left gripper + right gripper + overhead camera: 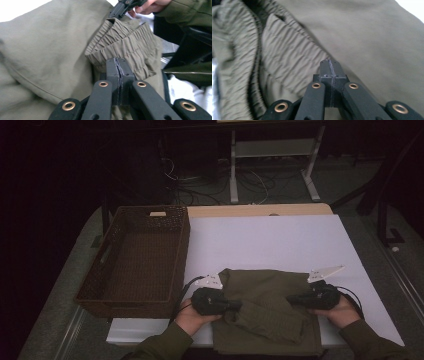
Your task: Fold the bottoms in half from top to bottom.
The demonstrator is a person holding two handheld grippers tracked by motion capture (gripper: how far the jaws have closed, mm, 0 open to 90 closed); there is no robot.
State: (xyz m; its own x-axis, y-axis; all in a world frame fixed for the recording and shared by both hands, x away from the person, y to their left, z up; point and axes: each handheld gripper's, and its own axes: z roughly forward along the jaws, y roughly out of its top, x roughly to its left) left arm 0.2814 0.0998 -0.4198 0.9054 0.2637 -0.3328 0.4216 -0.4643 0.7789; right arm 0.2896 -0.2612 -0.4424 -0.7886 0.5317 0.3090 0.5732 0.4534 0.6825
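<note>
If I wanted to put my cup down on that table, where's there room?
The white sheet lies bare between the wicker basket and the table's right edge, beyond the olive garment. The basket itself is empty too. The near edge is crowded: the garment, the left claw and the right claw.

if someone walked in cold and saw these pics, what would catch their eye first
Probably the olive-green garment with a gathered elastic waistband, lying folded at the near edge of the white table, with the left gripper and right gripper closing in on it from either side, jaws shut. Next, the big dark wicker basket on the table's left side, standing empty.
</note>
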